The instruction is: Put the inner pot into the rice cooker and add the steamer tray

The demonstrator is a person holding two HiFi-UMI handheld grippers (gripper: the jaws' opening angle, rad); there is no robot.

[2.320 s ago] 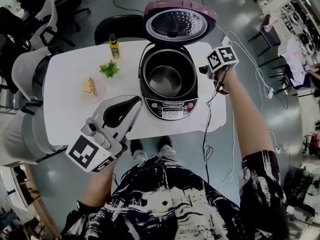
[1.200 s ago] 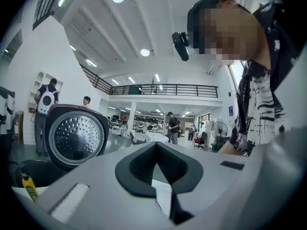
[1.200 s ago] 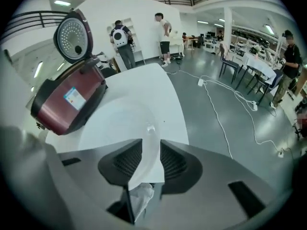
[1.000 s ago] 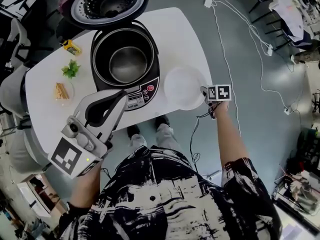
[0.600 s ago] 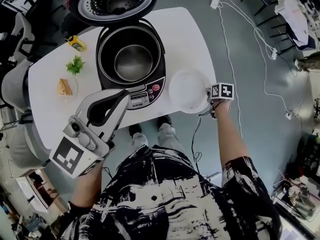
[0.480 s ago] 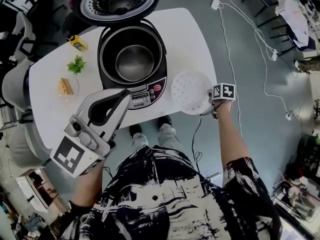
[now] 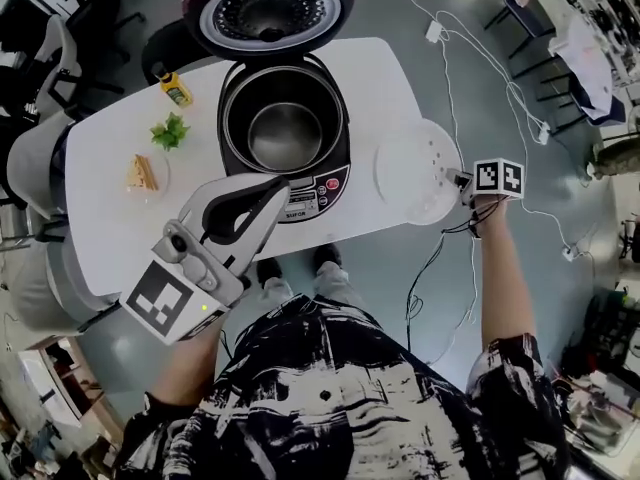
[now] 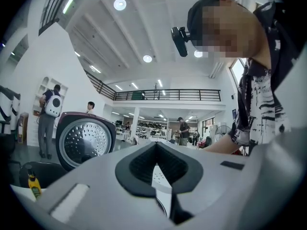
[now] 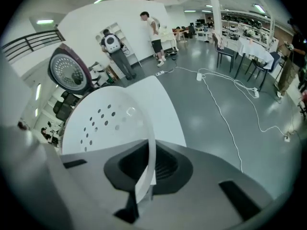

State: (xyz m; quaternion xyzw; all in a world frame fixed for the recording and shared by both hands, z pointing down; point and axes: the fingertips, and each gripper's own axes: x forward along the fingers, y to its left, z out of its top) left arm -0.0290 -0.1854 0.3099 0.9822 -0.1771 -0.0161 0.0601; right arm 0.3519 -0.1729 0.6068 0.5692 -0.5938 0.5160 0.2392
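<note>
The rice cooker (image 7: pixel 300 196) stands open on the white table (image 7: pixel 105 223), its lid (image 7: pixel 268 10) tipped back. The metal inner pot (image 7: pixel 285 136) sits inside it. My right gripper (image 7: pixel 461 180) is shut on the rim of the white perforated steamer tray (image 7: pixel 415 171). It holds the tray raised and tilted over the table's right edge, to the right of the cooker. In the right gripper view the tray's thin rim (image 9: pixel 108 121) is pinched between the pads of the right gripper (image 9: pixel 148 169). My left gripper (image 7: pixel 272 193) hovers in front of the cooker, shut and empty, also seen as the left gripper (image 8: pixel 156 176).
On the left part of the table are a yellow bottle (image 7: pixel 177 90), a small green plant (image 7: pixel 170 130) and a sandwich slice on a plate (image 7: pixel 145 173). Chairs stand along the table's left side. Cables (image 7: pixel 450 68) run across the grey floor on the right.
The right gripper closed on the tray's rim and lifted it off the table, up and to the right, tilting it. The left gripper has stayed in front of the cooker.
</note>
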